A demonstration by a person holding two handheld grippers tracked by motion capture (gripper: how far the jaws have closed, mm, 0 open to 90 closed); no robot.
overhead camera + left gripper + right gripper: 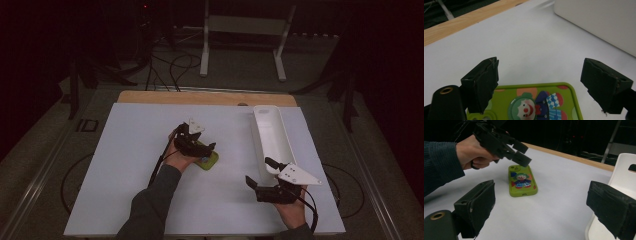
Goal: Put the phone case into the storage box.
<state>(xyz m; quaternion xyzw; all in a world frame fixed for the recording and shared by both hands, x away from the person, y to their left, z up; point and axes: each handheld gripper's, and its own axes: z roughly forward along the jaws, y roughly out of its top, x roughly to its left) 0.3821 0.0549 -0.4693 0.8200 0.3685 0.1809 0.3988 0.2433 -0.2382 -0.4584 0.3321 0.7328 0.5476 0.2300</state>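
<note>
A green phone case point(210, 161) with a clown picture lies flat on the white table, left of centre. My left gripper point(207, 148) hovers just over its near end, open, with the case point(541, 102) below and between the two spread jaws and nothing held. From the right gripper view, the left gripper point(520, 152) hangs above the camera end of the case point(522, 181). My right gripper point(258, 171) stands open near the front right of the table, with nothing between its jaws, beside the near end of the white tray point(272, 135).
The long white tray point(624, 170) runs front to back on the right half of the table. A wooden strip point(205, 97) edges the far side. Past it are a white stand's legs point(245, 50) and loose cables on the floor.
</note>
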